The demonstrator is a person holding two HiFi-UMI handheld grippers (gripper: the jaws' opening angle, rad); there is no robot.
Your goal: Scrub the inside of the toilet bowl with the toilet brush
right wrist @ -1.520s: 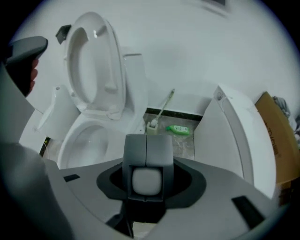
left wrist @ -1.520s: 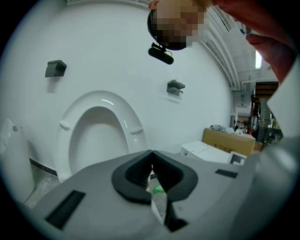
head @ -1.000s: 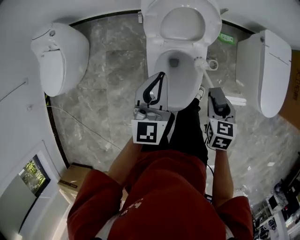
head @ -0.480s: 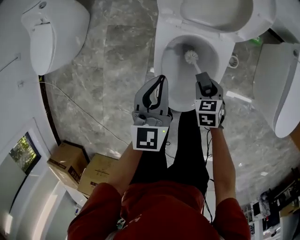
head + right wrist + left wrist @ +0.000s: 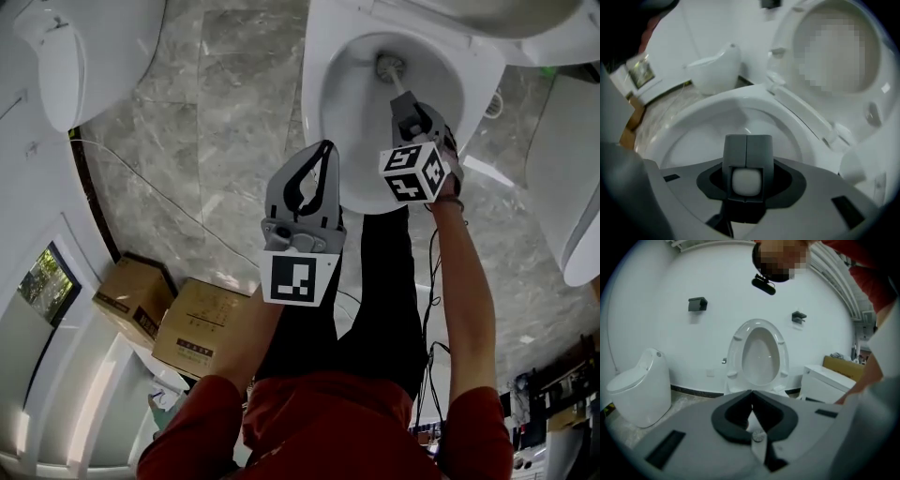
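Note:
The white toilet bowl (image 5: 342,103) stands open at the top of the head view, its seat (image 5: 759,352) raised. The brush head (image 5: 389,66) is down inside the bowl near its back wall. Its pale handle (image 5: 398,86) runs back to my right gripper (image 5: 403,101), which is shut on it and points steeply down over the bowl. In the right gripper view the handle's white end (image 5: 746,182) sits between the closed jaws above the bowl (image 5: 693,140). My left gripper (image 5: 324,148) hangs at the bowl's near left rim, shut and empty, its tips (image 5: 751,393) meeting.
Other white toilets stand at the left (image 5: 66,47) and right (image 5: 572,187). Two cardboard boxes (image 5: 202,328) lie on the grey marble floor (image 5: 216,141) at the lower left. A thin cable (image 5: 150,187) crosses the floor. The person's legs stand right in front of the bowl.
The right gripper has gone down and forward, carrying the brush head from the bowl's right rim to deep inside the bowl. The left gripper has sunk lower, still shut.

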